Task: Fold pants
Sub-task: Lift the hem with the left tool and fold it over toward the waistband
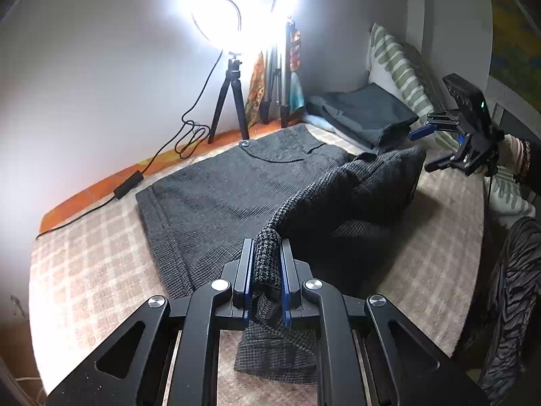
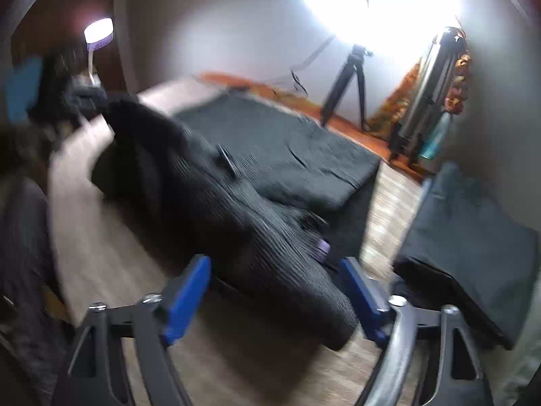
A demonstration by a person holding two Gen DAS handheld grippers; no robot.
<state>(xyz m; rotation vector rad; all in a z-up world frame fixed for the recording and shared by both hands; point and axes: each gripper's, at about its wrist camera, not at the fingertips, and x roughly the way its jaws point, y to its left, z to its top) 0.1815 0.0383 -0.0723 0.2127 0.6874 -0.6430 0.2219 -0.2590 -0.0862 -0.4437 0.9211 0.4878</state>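
Pinching a bunched fold of the dark grey woven pants (image 1: pixel 230 182) with the left gripper (image 1: pixel 265 270), while the right gripper (image 2: pixel 274 291) hangs open.

Left one's blue-padded fingers (image 1: pixel 248 270) are squeezed tight on a wad of the cloth, with a loose end hanging down below them toward the camera. Rest of the pants is spread flat on the beige checked bedspread (image 1: pixel 88 270), waistband and button up at the far end near the ring light on a black tripod (image 1: pixel 233 94); one part is lifted into a ridge running from the left gripper toward the right one. Right wrist view is pretty blurry, but its blue fingers (image 2: pixel 186 297) are clearly spread wide, with the raised end of the fabric lying between them, not clamped. A folded dark blue-grey garment (image 1: pixel 365 111) sits beside the pants by the striped pillow (image 1: pixel 402 67).
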